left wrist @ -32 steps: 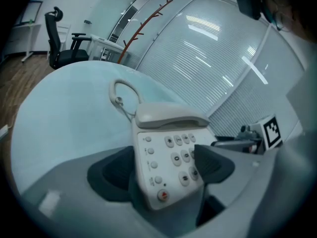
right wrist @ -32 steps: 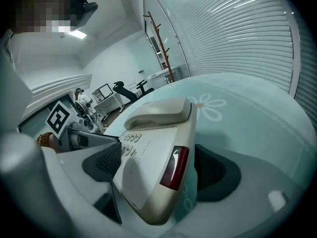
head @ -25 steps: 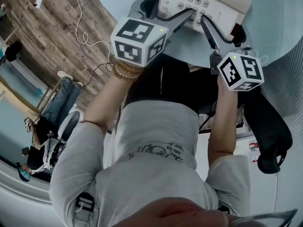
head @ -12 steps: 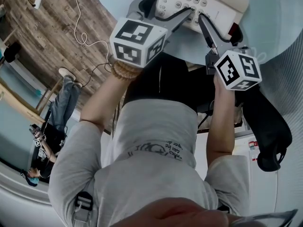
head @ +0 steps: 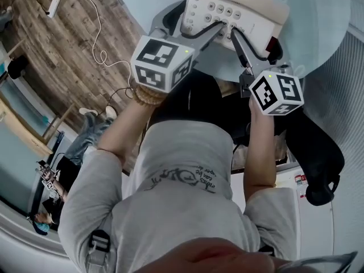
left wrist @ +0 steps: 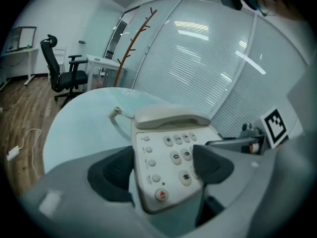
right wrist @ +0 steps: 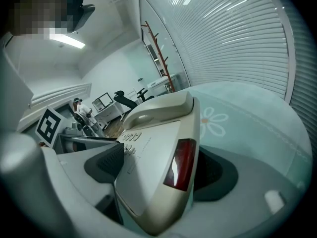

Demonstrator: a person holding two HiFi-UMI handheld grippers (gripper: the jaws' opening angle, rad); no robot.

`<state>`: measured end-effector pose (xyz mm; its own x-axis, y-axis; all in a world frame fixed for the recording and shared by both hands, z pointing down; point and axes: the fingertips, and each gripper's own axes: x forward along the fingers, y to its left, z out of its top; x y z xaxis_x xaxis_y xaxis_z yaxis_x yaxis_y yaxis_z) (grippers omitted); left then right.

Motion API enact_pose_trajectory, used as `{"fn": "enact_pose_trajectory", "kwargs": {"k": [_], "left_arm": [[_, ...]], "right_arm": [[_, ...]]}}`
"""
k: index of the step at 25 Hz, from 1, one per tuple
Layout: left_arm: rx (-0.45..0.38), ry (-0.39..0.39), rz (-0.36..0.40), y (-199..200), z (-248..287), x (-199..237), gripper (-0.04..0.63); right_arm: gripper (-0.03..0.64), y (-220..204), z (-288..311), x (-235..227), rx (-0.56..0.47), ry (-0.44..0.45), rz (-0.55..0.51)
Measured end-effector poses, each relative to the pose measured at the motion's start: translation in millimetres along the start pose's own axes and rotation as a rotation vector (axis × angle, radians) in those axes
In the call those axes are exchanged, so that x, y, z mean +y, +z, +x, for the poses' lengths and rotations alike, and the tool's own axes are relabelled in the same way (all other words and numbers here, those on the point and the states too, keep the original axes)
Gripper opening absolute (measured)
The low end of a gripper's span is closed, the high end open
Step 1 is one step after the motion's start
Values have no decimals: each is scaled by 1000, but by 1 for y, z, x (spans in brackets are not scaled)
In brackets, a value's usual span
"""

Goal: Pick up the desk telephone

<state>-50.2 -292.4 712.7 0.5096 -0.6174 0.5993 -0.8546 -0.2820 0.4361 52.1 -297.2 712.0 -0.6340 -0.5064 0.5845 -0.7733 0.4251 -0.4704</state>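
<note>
The beige desk telephone (head: 239, 10) sits at the near edge of a round pale-blue table (head: 318, 27), its handset (left wrist: 171, 118) resting in the cradle. My left gripper (head: 196, 26) is shut on the phone's left front part: one pad lies against its left side, the other presses on the keypad (left wrist: 178, 157). At the phone's right front corner my right gripper (head: 256, 41) is shut too, one pad on the keypad side and one behind the red-lens edge (right wrist: 181, 162). In the right gripper view the telephone (right wrist: 153, 152) looks tilted. Whether it touches the table (right wrist: 247, 128) is unclear.
A black office chair (head: 318, 152) stands close at my right, below the table edge. A white cable (head: 96, 27) runs over the wooden floor at left. A person (head: 51, 181) sits far left. A coat rack (left wrist: 131, 38) and window blinds stand beyond the table.
Both grippers and the telephone have shifted slightly down and to the left in the head view. Their hold on the phone looks the same.
</note>
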Motion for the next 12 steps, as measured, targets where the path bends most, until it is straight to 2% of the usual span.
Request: {"fn": "enact_pose_trajectory", "kwargs": {"k": [12], "left_arm": [[-113,7,44,83,-69,-48,376]], "right_arm": [[422,82,-64,54,-101,27,-58]]}}
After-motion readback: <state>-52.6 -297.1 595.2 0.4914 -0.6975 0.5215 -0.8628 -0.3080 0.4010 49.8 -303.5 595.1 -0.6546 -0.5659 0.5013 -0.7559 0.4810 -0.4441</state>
